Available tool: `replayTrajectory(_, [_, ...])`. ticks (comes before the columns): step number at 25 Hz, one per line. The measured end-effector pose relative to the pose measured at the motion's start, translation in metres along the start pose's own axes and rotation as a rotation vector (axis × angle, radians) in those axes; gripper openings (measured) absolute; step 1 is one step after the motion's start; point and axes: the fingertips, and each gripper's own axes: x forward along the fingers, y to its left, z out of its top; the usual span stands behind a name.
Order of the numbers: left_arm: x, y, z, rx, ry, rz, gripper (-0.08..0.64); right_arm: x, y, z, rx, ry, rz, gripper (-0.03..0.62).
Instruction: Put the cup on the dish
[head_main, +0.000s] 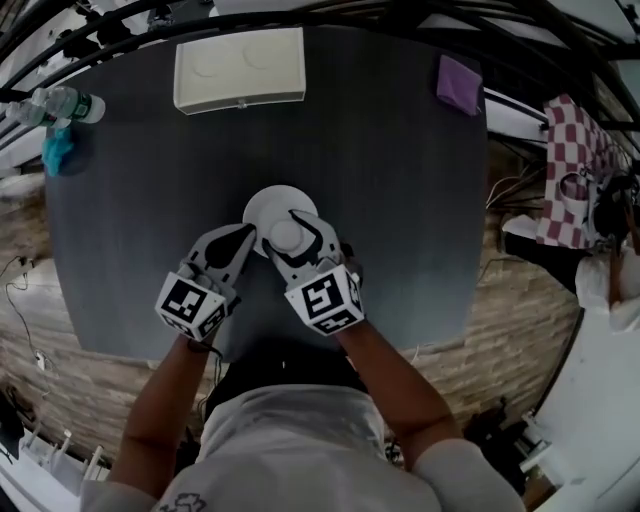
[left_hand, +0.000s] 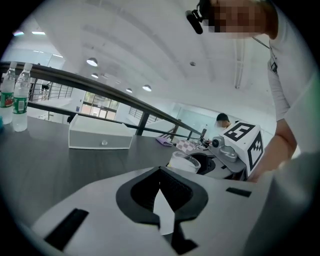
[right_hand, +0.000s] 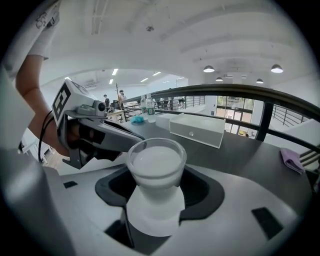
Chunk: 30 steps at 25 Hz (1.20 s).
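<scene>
Upper left of the head view, two bottles (head_main: 62, 103) lie at the table (head_main: 400, 180) edge, with a blue cloth (head_main: 57, 150) just beside them. A shut white box (head_main: 240, 68) sits at the top of the frame, well apart from my grippers; what it holds I cannot tell. Nothing stands between it and the dish.

My left gripper (head_main: 246, 235) has its jaws drawn together on nothing, tips at the left rim of the dish (head_main: 268, 205). The dish is white and sits mid-table.

My right gripper (head_main: 289, 240) has its jaws closed round the cup (right_hand: 156, 161), pads against its lower wall. The cup stands upright over the near part of the dish, rim up, milky inside. I cannot tell whether it is filled, or whether its base touches the dish.

A purple cloth (head_main: 459, 84) lies at the upper right corner of the table, and a checked cloth (head_main: 568, 160) hangs beyond the table at the right edge of the frame
</scene>
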Motion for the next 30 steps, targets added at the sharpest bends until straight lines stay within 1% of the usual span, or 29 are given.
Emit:
replayTrajectory(4, [0.006, 0.004, -0.012, -0.003, 0.020, 0.001, 0.008, 0.013, -0.003, -0.013, 0.003, 0.018, 0.012, 0.267])
replayTrajectory(9, [0.007, 0.006, -0.028, -0.026, 0.031, 0.003, 0.008, 0.025, -0.001, -0.026, -0.014, 0.041, 0.026, 0.267])
replayTrajectory(21, [0.004, 0.013, -0.040, -0.051, 0.021, 0.017, 0.008, 0.036, 0.002, -0.047, -0.019, 0.080, 0.014, 0.267])
replayTrajectory(26, [0.003, 0.012, -0.043, -0.053, 0.024, 0.016, 0.008, 0.036, 0.002, -0.052, -0.030, 0.080, -0.001, 0.267])
replayTrajectory(30, [0.000, 0.008, -0.044, -0.052, 0.021, 0.011, 0.008, 0.036, 0.006, -0.047, -0.012, 0.063, 0.002, 0.268])
